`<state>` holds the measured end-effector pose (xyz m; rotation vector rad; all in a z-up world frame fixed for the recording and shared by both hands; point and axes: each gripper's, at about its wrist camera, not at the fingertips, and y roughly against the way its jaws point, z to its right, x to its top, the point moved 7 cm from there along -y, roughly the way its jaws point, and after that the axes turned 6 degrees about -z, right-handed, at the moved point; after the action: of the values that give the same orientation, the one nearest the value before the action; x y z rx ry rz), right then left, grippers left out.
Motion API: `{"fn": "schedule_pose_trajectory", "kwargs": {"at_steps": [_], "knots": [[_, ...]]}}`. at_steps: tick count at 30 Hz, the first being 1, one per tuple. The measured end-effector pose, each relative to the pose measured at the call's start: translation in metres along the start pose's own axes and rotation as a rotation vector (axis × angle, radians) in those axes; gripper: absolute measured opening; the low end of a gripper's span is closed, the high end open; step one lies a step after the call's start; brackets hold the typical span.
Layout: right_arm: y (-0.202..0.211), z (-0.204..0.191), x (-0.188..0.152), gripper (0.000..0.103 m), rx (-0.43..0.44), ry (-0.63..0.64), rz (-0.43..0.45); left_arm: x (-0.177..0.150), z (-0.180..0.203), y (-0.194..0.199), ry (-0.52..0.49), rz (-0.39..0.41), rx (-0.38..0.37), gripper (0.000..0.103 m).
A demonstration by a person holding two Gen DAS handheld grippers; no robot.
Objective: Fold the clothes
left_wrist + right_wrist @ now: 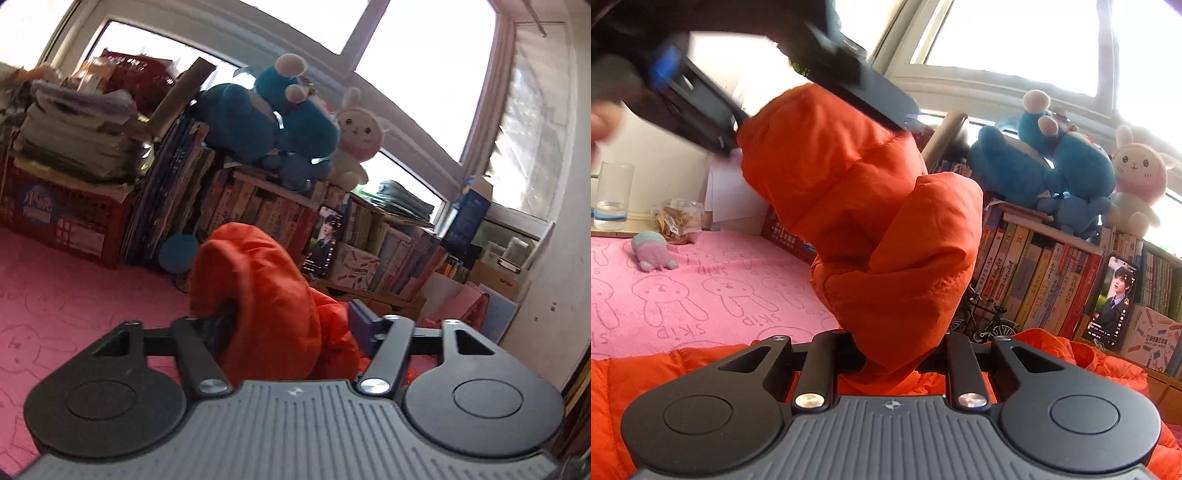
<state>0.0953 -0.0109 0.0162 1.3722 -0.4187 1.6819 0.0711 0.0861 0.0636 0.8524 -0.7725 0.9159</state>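
An orange puffer jacket [871, 229] lies on the pink cover, and one puffy part of it rises in a bunched column. My right gripper [897, 350] is shut on the base of that column, with its fingertips buried in the fabric. Above it in the right wrist view, my left gripper [820, 122] straddles the top of the column with its jaws wide. In the left wrist view, the jacket [258, 295] bulges between the jaws of my left gripper [280, 317]. The blue pad [364, 321] shows beside the cloth, and the other finger is hidden behind it.
A pink rabbit-print cover [701, 288] spreads out to the left. Rows of books [1034, 280] with blue [1045, 162] and pink [1137, 177] plush toys on top line the back, under windows. A glass [613, 195], a small plush [652, 251] and a phone [1112, 302] stand nearby. A red crate [62, 218] holds stacked papers.
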Motion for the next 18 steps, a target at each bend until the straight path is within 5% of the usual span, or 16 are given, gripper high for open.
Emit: {"fn": "schedule_pose_trajectory", "kwargs": {"at_steps": [2, 3, 5, 7, 10, 18], "knots": [[0.0, -0.002, 0.0, 0.023, 0.003, 0.009, -0.003, 0.006, -0.007, -0.001, 0.01, 0.019, 0.035, 0.041], [-0.001, -0.003, -0.001, 0.024, 0.004, 0.012, -0.007, 0.009, -0.011, -0.002, 0.01, 0.02, 0.077, 0.01], [-0.001, -0.002, -0.001, 0.033, 0.007, 0.009, -0.011, 0.021, -0.025, 0.001, 0.025, 0.036, 0.176, 0.006], [-0.001, -0.001, -0.001, 0.064, 0.003, 0.002, -0.01, 0.036, -0.04, 0.009, 0.019, 0.06, 0.245, 0.005], [-0.002, -0.001, -0.002, 0.066, 0.001, -0.005, -0.013, 0.061, -0.066, 0.027, -0.018, 0.095, 0.374, 0.005], [-0.019, 0.009, -0.009, 0.07, -0.04, -0.058, -0.121, 0.135, -0.146, 0.083, -0.221, 0.195, 0.868, 0.005]]}}
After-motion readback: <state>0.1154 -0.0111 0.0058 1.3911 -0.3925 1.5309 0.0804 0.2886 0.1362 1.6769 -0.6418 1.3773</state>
